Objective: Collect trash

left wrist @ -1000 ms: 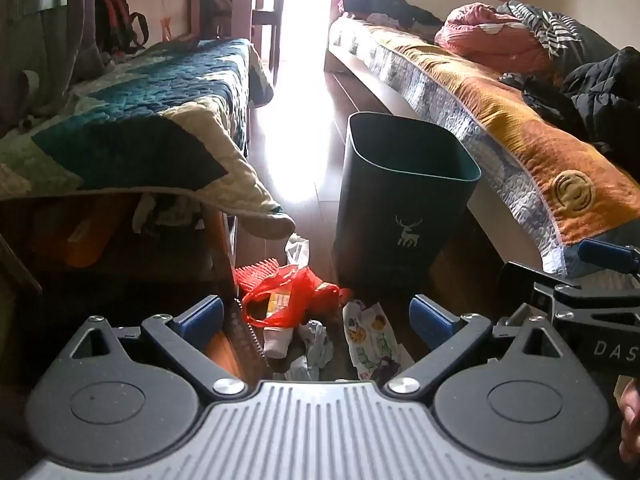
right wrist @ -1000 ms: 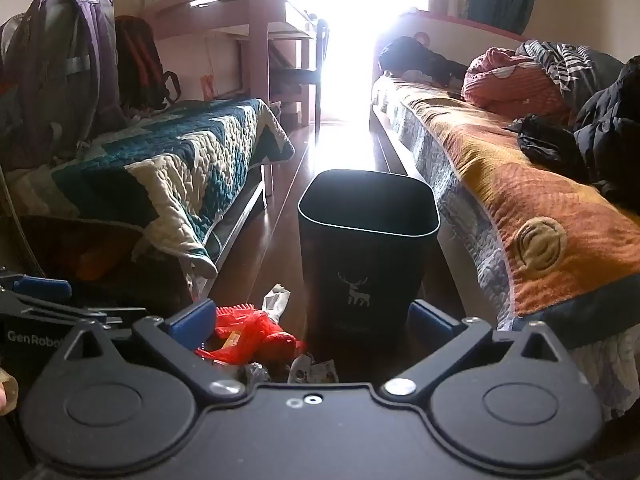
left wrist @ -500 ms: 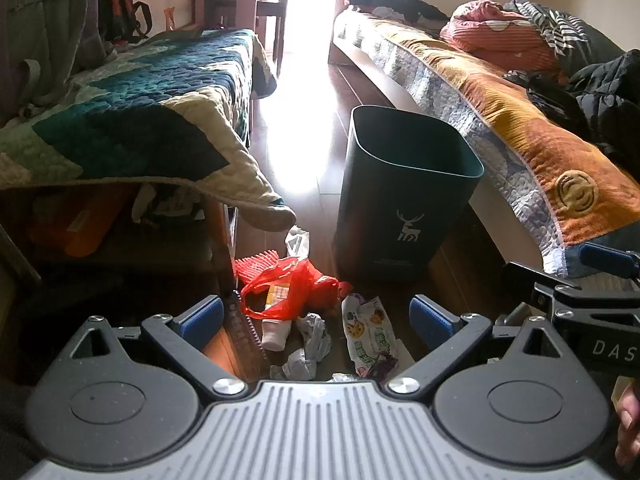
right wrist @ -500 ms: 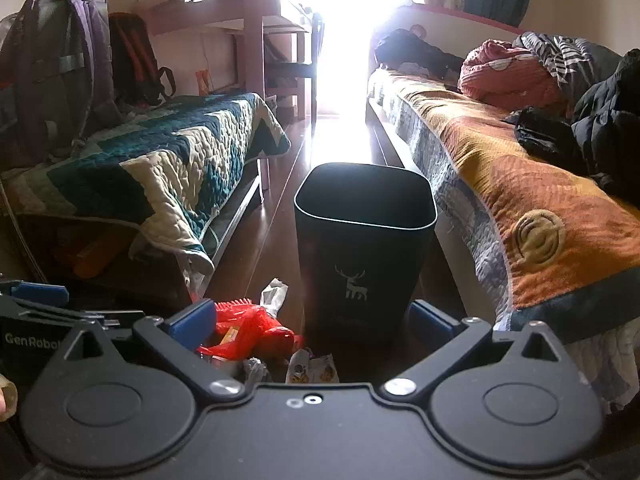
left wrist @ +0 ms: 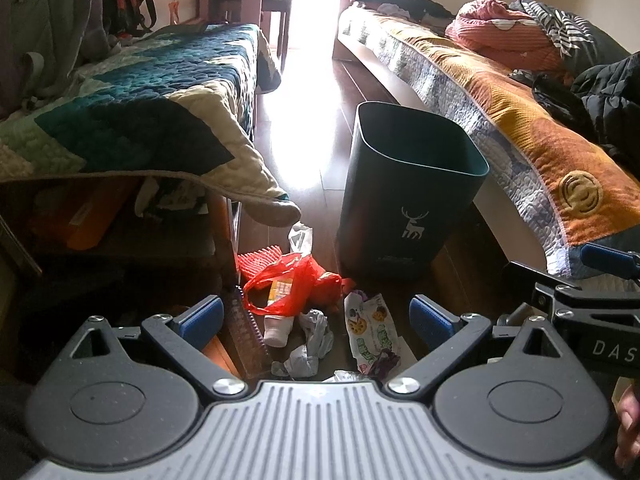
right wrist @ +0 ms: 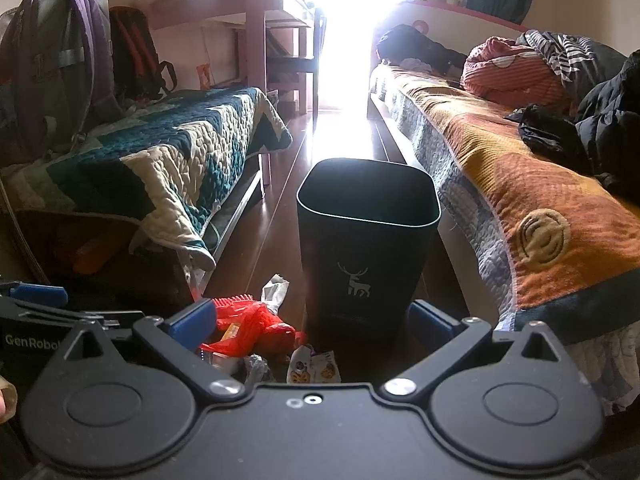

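Change since earlier: both views sit a little closer over the floor litter; nothing picked up.
Left hand-held gripper [left wrist: 316, 318]: jaws spread wide, empty, aimed down at the pile, likely lining up a first grab.
Red plastic bag [left wrist: 294, 284]: on the floor by the left bed.
Crumpled tissue [left wrist: 314, 338]: just beside the bag.
Snack wrapper [left wrist: 370, 330]: flat, near the bin's base.
Bin [left wrist: 408, 192]: upright, mouth open, near the litter for short drops.
Right hand-held gripper [right wrist: 312, 320]: jaws apart, empty, facing the bin.
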{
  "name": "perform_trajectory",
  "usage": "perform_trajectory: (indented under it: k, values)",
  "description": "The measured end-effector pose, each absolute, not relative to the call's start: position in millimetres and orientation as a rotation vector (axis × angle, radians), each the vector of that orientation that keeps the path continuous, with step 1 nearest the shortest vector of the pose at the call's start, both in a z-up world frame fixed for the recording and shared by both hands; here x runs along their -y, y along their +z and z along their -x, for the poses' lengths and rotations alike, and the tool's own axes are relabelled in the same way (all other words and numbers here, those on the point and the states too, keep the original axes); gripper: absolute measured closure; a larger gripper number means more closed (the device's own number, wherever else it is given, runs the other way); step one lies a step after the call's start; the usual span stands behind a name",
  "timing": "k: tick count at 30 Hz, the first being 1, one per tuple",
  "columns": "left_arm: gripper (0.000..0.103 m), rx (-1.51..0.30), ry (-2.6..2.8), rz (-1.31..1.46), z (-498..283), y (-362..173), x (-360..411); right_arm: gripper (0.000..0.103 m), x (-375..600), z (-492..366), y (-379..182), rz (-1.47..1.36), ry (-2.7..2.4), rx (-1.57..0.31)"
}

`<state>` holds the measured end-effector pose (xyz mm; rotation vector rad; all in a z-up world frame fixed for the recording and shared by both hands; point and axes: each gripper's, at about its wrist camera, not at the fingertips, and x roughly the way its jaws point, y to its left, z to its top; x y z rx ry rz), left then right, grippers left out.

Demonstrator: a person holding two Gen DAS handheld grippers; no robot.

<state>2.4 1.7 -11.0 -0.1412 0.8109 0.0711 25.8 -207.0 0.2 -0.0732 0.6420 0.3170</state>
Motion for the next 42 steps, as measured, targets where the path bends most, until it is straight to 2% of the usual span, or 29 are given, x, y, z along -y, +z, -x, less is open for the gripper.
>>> perform_trajectory:
  k: [42]
  values:
    - [0.003,-0.787,0.056,0.143,-1.2,-10.7,0.0,0.001,210.3,-23.2,1.8,0.065,0.308,-0.635]
